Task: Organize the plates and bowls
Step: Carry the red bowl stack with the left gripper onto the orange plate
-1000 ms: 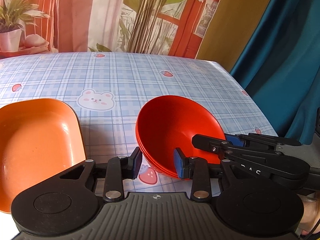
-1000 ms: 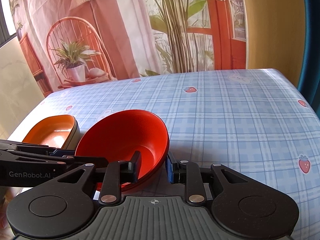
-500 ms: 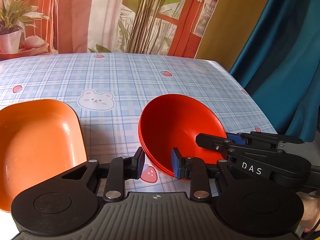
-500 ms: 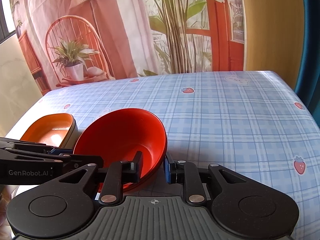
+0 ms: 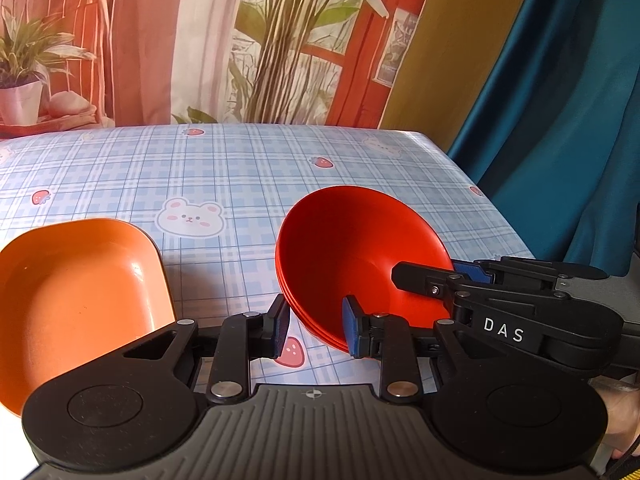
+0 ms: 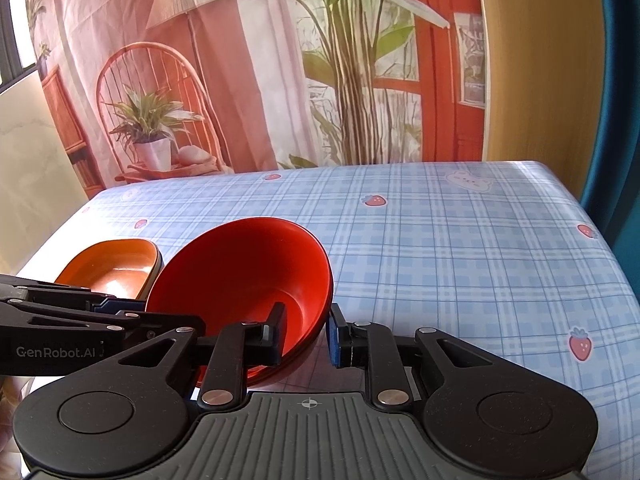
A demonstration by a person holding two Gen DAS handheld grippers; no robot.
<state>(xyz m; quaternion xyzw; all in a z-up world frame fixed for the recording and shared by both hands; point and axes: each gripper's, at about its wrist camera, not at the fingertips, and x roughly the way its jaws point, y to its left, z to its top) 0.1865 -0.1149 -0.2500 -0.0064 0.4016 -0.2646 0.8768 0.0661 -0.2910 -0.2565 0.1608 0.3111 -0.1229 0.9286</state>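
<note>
Red bowls (image 5: 352, 252), stacked and tilted, are sitting between both parted grippers, left (image 5: 316, 326) and right (image 6: 306, 332), rim unclamped.

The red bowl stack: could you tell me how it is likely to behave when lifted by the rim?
The red bowl stack looks like thin rigid plastic, so probably light. Its glossy surface may slip. Nested bowls could separate or tilt further.
</note>
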